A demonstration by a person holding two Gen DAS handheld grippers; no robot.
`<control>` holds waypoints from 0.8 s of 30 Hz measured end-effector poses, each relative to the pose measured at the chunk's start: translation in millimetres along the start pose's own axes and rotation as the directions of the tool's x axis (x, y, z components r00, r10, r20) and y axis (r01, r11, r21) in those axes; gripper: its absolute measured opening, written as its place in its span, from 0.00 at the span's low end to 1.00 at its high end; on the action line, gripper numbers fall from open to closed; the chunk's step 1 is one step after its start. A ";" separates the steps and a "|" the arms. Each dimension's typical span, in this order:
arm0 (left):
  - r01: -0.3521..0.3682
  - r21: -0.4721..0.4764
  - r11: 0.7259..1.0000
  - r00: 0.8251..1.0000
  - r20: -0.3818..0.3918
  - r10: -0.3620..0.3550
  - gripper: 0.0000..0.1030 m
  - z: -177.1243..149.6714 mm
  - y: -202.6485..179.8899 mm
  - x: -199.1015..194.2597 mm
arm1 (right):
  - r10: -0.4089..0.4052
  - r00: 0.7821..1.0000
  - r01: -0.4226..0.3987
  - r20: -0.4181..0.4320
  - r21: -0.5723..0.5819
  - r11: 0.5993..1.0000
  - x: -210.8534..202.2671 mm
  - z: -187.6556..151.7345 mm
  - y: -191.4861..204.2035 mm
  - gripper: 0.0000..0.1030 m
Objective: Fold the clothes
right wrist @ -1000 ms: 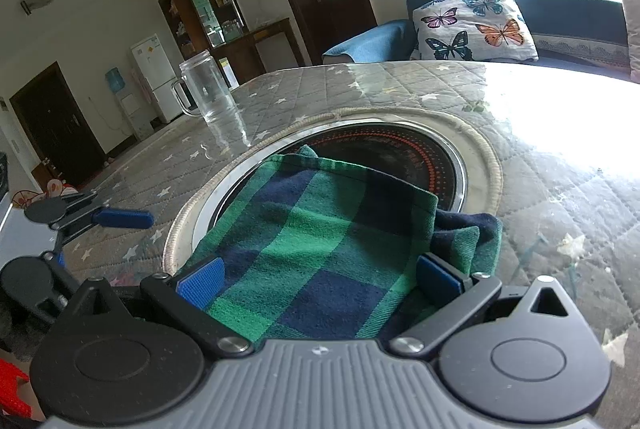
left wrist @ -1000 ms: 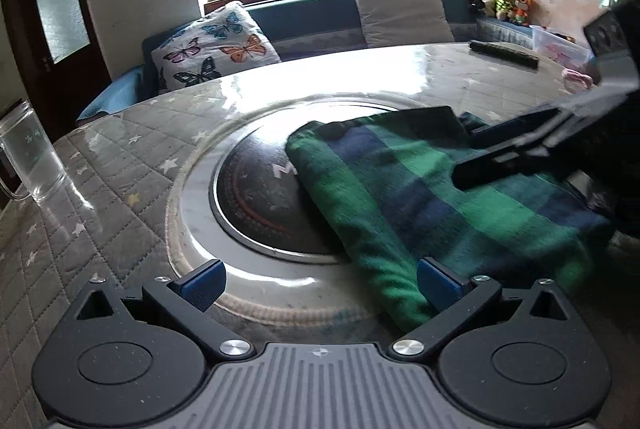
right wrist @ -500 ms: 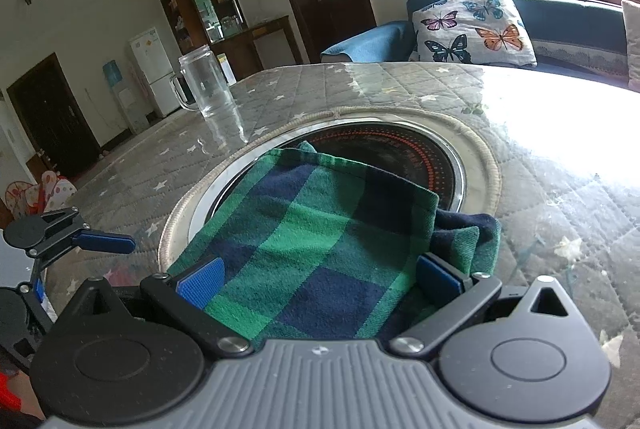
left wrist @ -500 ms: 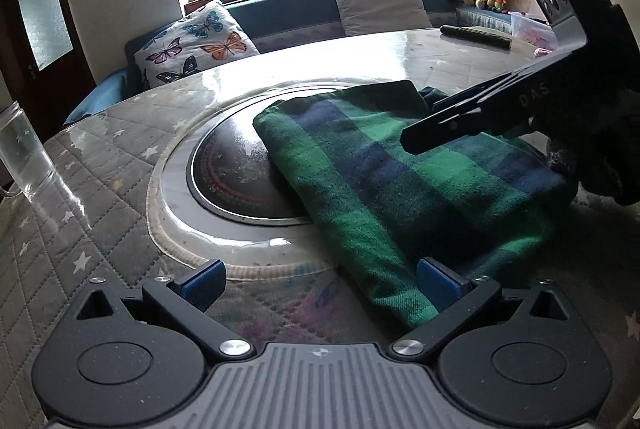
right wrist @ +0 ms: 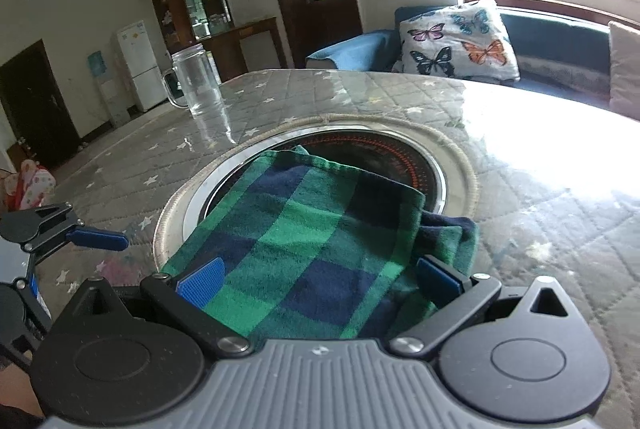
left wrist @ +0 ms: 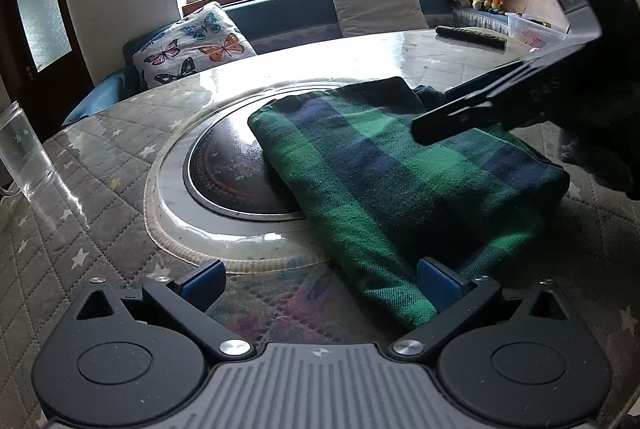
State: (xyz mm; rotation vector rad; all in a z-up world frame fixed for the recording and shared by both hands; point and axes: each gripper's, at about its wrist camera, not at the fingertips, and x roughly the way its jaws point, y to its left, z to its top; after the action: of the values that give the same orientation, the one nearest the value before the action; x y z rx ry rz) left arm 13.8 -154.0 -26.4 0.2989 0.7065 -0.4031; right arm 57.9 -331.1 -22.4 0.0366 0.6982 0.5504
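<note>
A green and navy plaid cloth [left wrist: 400, 181] lies folded on the round table, partly over the sunken hotplate [left wrist: 228, 165]. My left gripper [left wrist: 320, 283] is open and low over the table, its right finger beside the cloth's near corner. The right gripper [left wrist: 480, 105] reaches in from the right, above the cloth's far side. In the right wrist view the cloth [right wrist: 312, 241] spreads under and between the fingers of the open right gripper [right wrist: 318, 281], which grips nothing. One blue-padded finger [right wrist: 98, 240] of the left gripper shows at the left edge.
A clear glass mug [right wrist: 198, 85] stands on the quilted star-pattern table cover [left wrist: 80, 229], left of the hotplate. A black remote [left wrist: 472, 36] lies at the table's far side. Behind the table runs a bench with a butterfly cushion [left wrist: 192, 45].
The left gripper has drawn back from the cloth towards the table's near edge, so more of the cloth shows. The right gripper has stayed over the cloth, barely shifting.
</note>
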 end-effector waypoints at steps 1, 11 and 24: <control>0.000 0.001 1.000 1.000 0.001 0.000 1.00 -0.1 -0.3 -0.3 | -0.009 1.000 0.009 0.003 -0.002 1.000 -3.2 -1.4 1.4 1.00; -0.003 0.000 1.000 1.000 0.004 0.003 1.00 -1.5 -0.8 -1.1 | -0.117 0.993 0.118 0.014 -0.113 0.987 -29.4 -33.5 32.7 1.00; 0.002 0.001 1.000 1.000 0.004 -0.002 1.00 -1.5 0.2 -1.5 | -0.271 0.962 0.271 0.020 -0.089 0.958 -54.2 -66.6 19.0 1.00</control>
State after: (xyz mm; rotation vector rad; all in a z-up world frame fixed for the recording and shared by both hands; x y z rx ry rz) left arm 12.0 -152.8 -26.4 0.2984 0.7024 -0.4057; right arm -26.4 -351.3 -37.2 -0.1405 0.6574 0.3174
